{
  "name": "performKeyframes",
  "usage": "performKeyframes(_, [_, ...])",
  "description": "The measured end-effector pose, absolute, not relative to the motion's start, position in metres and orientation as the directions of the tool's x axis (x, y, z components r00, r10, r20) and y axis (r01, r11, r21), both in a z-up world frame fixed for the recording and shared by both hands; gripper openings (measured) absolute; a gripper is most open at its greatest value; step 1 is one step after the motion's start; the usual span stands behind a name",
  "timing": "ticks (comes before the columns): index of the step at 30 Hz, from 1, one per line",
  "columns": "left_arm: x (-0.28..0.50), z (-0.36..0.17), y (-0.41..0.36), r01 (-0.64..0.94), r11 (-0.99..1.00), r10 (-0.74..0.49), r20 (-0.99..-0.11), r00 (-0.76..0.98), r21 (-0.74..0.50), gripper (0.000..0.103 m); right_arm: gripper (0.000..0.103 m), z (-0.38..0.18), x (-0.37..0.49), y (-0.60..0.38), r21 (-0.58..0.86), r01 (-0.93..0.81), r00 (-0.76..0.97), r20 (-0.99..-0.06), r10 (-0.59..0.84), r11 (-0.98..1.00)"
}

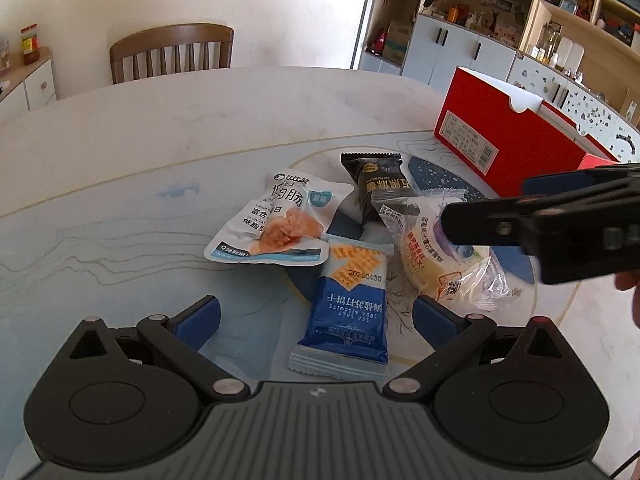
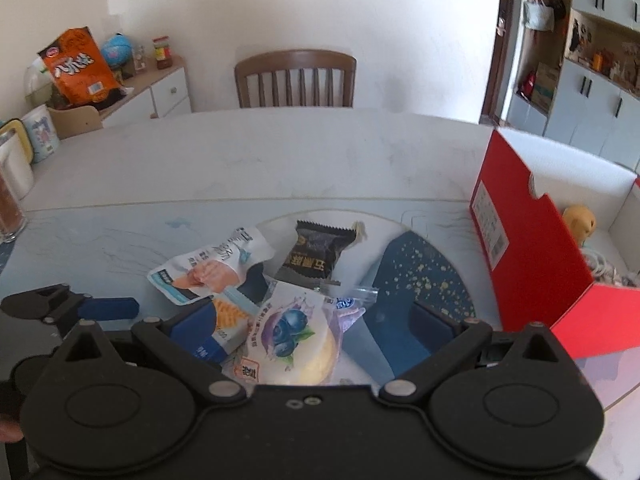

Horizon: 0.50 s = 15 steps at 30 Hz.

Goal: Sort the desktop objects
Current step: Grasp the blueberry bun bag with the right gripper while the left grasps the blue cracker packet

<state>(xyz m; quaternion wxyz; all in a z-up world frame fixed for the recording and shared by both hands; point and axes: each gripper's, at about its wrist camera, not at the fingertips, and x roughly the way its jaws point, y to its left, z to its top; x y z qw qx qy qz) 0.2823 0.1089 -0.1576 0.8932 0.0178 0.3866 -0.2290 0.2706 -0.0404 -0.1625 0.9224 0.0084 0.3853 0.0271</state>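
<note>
Right gripper [image 2: 316, 328] is wide open, jaws straddling the blueberry cake packet [image 2: 298, 338] but holding nothing; packet lies flat on the table mat [image 2: 120, 240]. Looks like it is lined up for a pick, pads not closed.

Left gripper [image 1: 316, 318] also spread fully, empty. Blue soda biscuit pack [image 1: 346, 300] lies between its fingers, untouched on the mat.

Progress: barely started, by my read. Four snack packs are clustered mid-mat:
- soda biscuit pack, nearest the left gripper
- white chicken pouch [image 1: 276, 220], partly overlapping the biscuit pack's top edge
- black wrapped cake [image 1: 374, 190], behind the pile, its lower end under the blueberry packet's clear flap
- blueberry cake packet, right side of the pile, under the right gripper

Red box [image 2: 532, 248] stands open at the right, near the pile but apart from it. Right wrist view shows something already inside: a yellowish toy [image 2: 578, 222] and some pale bits below it. Too small and edge-distorted to say what those bits are, or whether they count as sorted items.

Left to do, assuming the box is the target: all four packs need moving. Blueberry packet is the obvious first one; black cake is easier once that flap is off it. Overlap between pouch and biscuit pack could drag one along when the other is lifted.
</note>
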Motion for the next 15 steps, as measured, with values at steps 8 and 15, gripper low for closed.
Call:
performKeyframes(8, [0.282, -0.159, 0.107, 0.414, 0.904, -0.373, -0.681, 0.63, -0.112, 0.103, 0.099, -0.182, 0.282, -0.037, 0.037, -0.037, 0.663, -0.747, 0.053, 0.999])
performKeyframes(15, [0.283, -0.161, 0.102, 0.412, 0.907, -0.355, -0.683, 0.639, -0.086, 0.103, 0.088, -0.192, 0.287, -0.039, 0.037, -0.018, 0.627, -0.778, 0.04, 0.999])
